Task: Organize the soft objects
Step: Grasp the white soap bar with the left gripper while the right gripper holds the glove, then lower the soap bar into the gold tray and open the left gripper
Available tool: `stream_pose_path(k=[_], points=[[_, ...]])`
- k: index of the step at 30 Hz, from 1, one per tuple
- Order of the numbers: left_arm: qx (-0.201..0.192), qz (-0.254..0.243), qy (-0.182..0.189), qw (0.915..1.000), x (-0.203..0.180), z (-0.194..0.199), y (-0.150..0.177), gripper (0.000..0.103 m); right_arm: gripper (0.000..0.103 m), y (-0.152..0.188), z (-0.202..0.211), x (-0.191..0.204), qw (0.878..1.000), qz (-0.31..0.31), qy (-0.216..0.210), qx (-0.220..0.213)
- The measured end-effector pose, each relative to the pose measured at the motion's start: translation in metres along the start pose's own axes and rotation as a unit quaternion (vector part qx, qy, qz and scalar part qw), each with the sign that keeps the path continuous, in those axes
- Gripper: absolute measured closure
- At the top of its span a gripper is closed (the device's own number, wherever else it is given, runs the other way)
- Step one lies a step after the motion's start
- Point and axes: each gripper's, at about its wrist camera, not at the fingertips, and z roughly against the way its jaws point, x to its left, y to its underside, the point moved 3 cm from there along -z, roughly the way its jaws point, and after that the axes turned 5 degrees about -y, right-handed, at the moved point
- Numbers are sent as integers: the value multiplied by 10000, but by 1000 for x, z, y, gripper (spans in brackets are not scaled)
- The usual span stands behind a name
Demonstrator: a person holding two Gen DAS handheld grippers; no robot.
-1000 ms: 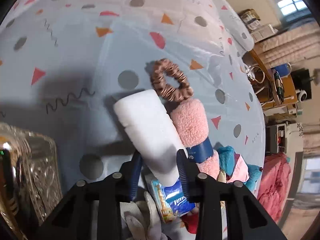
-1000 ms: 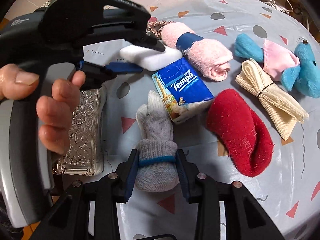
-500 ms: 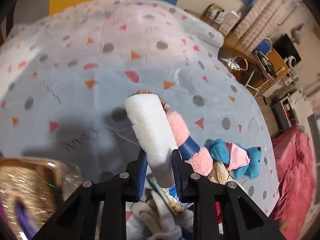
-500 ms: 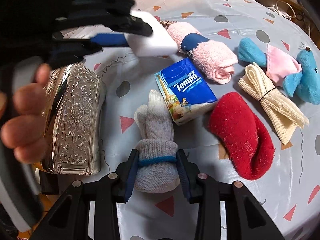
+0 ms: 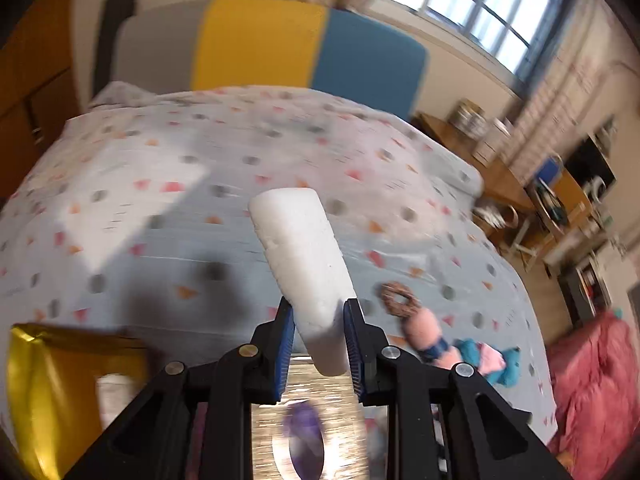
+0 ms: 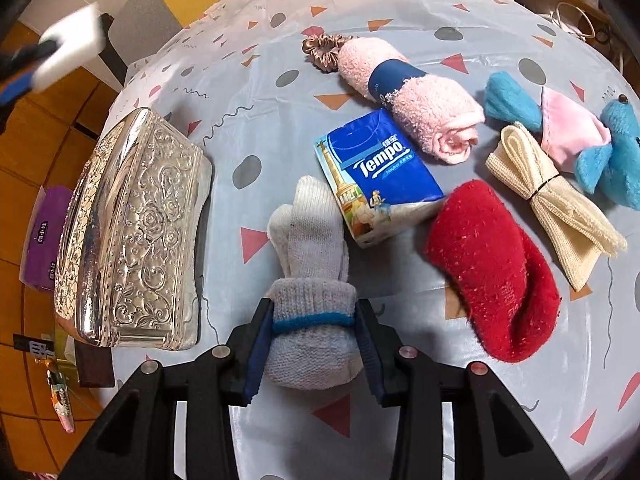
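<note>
Left gripper [image 5: 318, 342]: jaws clamped on white sponge [image 5: 302, 258], above silver box [image 6: 132, 232]. Right gripper [image 6: 314, 344]: jaws opening, rolled grey glove [image 6: 310, 320] between, right of box.

Left gripper [image 5: 318, 338] lifts the white sponge [image 5: 304, 264] off the table [image 6: 400, 0], away from the scrunchie [image 5: 400, 300]; sponge now at 10 o'clock in right view. Right jaws opening slightly around the rolled glove [image 6: 310, 320].

left wrist view smeared; we can't read the purple thing [image 5: 303, 434] under the fingers. blue plush [image 6: 612, 152] cut by right edge. white sponge [image 6: 70, 46] blurred, top left.
</note>
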Motion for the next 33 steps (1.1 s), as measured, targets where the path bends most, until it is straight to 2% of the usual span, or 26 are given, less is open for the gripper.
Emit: stream_pose_path(k=[4,8,16,24,33], points=[[-310,175,-202,9992,54,28,10,78,62,1,-1,2,10000,60,52,-41],[-650,278,-457,9965,107,56,33,78,62,1,-3,8,9998,125,117,-81],[-1036,480,-1095,9874,189,90,98,77,62,0,-6,16,9986,354,373,-147],[-1220,416,-1694,9771,219,97,156,76,62,3,-10,34,9928,860,786,-266],[-1127,369,-1841,9757,234,89,189,75,62,9,-15,41,9906,963,921,-313]])
